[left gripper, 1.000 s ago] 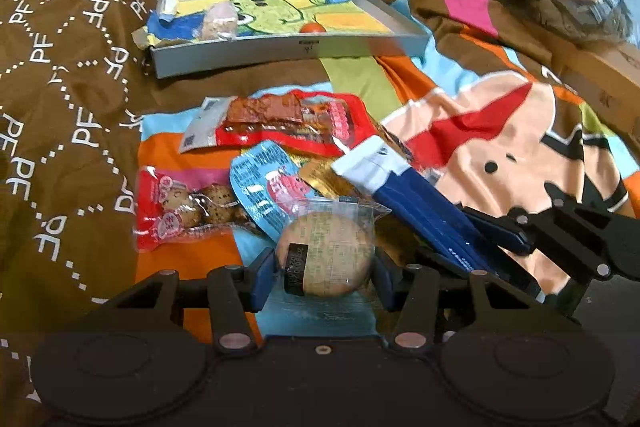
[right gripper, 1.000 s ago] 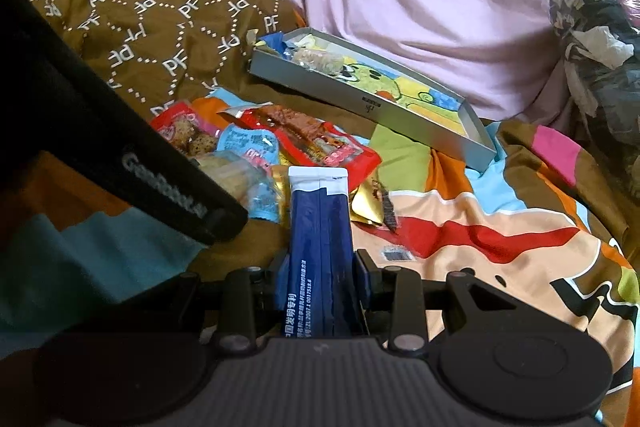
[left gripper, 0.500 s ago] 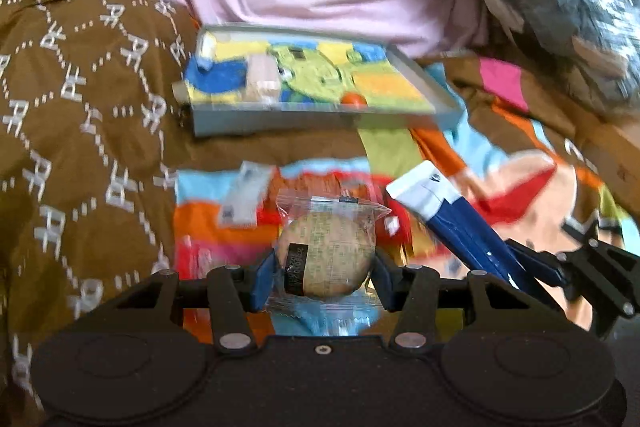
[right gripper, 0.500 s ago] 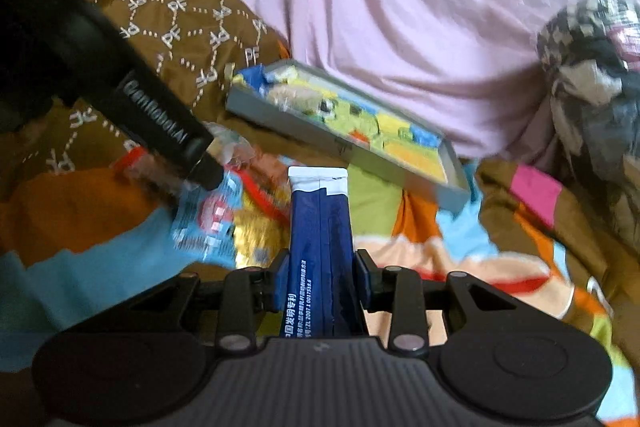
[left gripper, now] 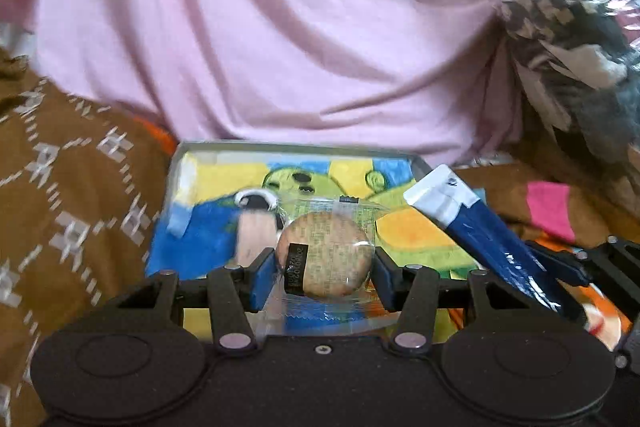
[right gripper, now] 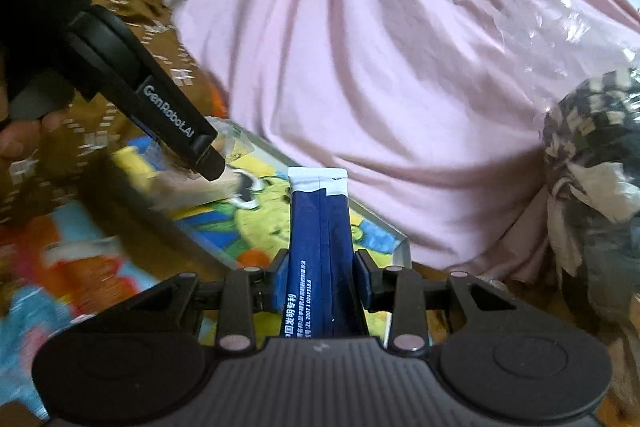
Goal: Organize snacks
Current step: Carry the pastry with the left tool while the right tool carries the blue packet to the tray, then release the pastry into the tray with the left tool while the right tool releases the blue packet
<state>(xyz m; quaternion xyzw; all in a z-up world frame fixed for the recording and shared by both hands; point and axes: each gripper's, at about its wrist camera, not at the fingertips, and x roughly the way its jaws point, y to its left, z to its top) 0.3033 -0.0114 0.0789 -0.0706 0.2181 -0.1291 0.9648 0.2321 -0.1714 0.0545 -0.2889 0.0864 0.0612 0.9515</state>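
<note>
My left gripper [left gripper: 324, 269] is shut on a round biscuit in a clear wrapper [left gripper: 326, 259], held above the near part of a shallow grey tray [left gripper: 176, 163] with a bright cartoon picture on its floor. A small pale wrapped snack [left gripper: 252, 235] lies in the tray just left of the biscuit. My right gripper [right gripper: 322, 277] is shut on a long dark blue packet with a white end [right gripper: 320, 223], which reaches over the tray's [right gripper: 400, 247] right side. That blue packet [left gripper: 480, 239] also shows at the right of the left wrist view.
A pink sheet [left gripper: 280, 27] rises behind the tray. Brown patterned bedding [left gripper: 72, 227] lies to the left, and a plastic bag of checked fabric [left gripper: 580, 27] bulges at the right. In the right wrist view the other gripper [right gripper: 160, 107] and a hand [right gripper: 24, 135] cross the left side.
Both grippers rose and moved forward from the snack pile to over the tray, each still holding its snack. The loose snacks on the colourful cover have dropped out of view.
</note>
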